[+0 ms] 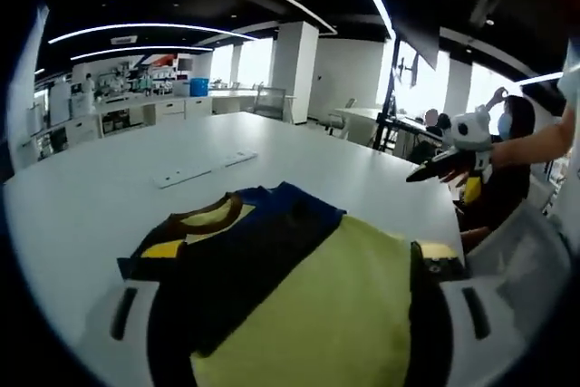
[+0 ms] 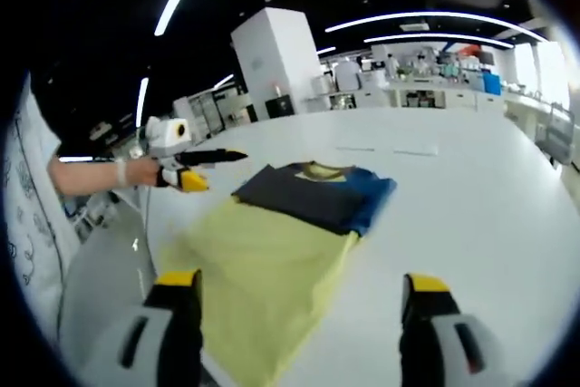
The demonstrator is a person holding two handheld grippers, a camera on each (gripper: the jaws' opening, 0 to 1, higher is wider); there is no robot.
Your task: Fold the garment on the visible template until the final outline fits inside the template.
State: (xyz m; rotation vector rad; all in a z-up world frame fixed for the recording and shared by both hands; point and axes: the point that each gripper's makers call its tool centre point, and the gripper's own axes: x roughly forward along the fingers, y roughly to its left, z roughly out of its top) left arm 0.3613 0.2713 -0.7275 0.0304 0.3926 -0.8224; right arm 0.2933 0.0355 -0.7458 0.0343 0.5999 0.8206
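A garment [image 1: 308,296] lies flat on the white table [image 1: 82,206], its yellow body towards me and a dark navy and blue part with a yellow collar folded over at the far end. My left gripper [image 1: 299,313] is open, its wide-apart jaws framing the yellow cloth without touching it. The right gripper [image 1: 419,173] hovers in a hand past the table's right edge. In the right gripper view the garment [image 2: 272,256] lies ahead of my open right gripper [image 2: 304,295], and the left gripper [image 2: 227,156] hangs in the air left of the cloth.
Two flat white strips [image 1: 195,169] lie on the table beyond the garment, also seen as strips [image 2: 381,149]. A seated person [image 1: 507,133] is at the back right. The table edge [image 2: 149,224] runs close to the garment's left side. Desks and a pillar stand far behind.
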